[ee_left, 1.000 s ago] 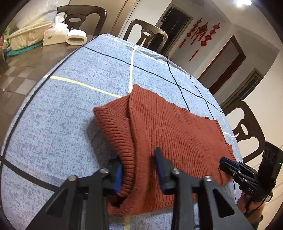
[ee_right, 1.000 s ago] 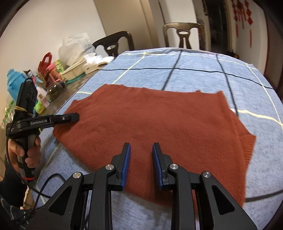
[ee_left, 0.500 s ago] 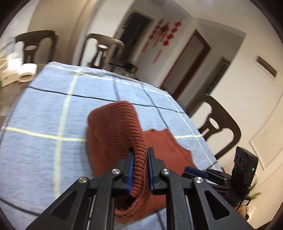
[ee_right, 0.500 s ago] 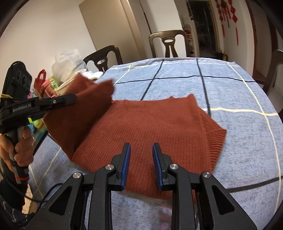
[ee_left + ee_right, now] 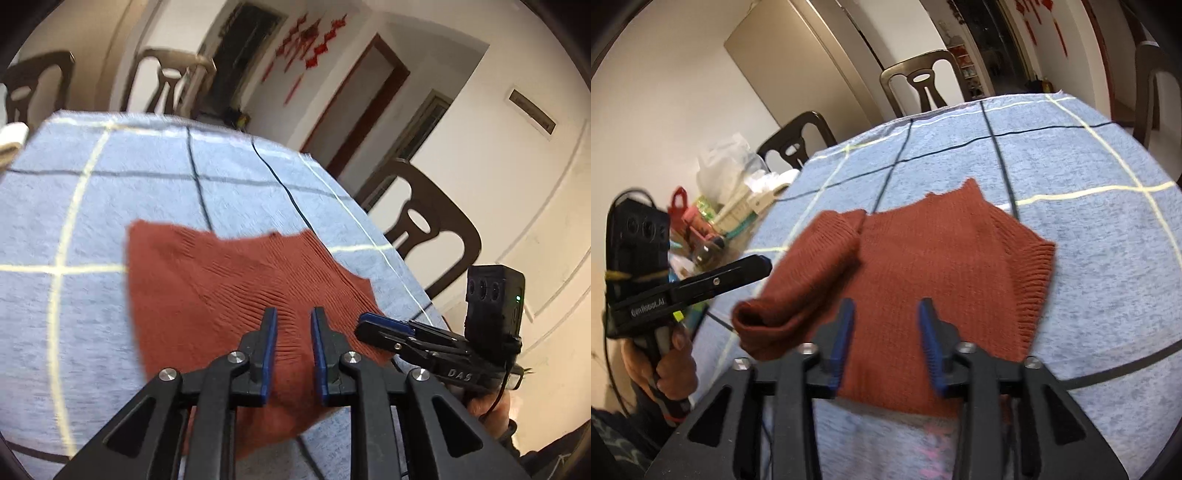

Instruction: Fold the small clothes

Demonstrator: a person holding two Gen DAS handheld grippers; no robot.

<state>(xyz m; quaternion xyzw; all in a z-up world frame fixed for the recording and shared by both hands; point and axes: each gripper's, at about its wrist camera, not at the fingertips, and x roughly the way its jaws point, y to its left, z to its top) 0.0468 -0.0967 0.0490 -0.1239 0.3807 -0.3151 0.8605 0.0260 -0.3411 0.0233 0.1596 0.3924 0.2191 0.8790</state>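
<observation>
Left wrist view: left gripper (image 5: 292, 345), jaws just reopened, apart and holding nothing, hovers above the rust sweater (image 5: 229, 295) on the blue tablecloth (image 5: 92, 206).
Right wrist view: right gripper (image 5: 886, 339), jaws just widened, empty; sweater's left sleeve (image 5: 809, 280) lies folded inward; a basket (image 5: 733, 218) far left, contents unclear.

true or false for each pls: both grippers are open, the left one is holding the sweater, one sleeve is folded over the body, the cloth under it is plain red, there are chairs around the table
1. Both grippers are open. True: the left gripper and right gripper both show a gap with nothing pinched.
2. The left gripper holds the sweater. False: the sweater lies free on the table.
3. One sleeve is folded over the body. True: the sleeve lies across it.
4. The cloth is plain red. False: the cloth is blue with lines.
5. Chairs stand around the table. True: one chair is at the far end.
</observation>
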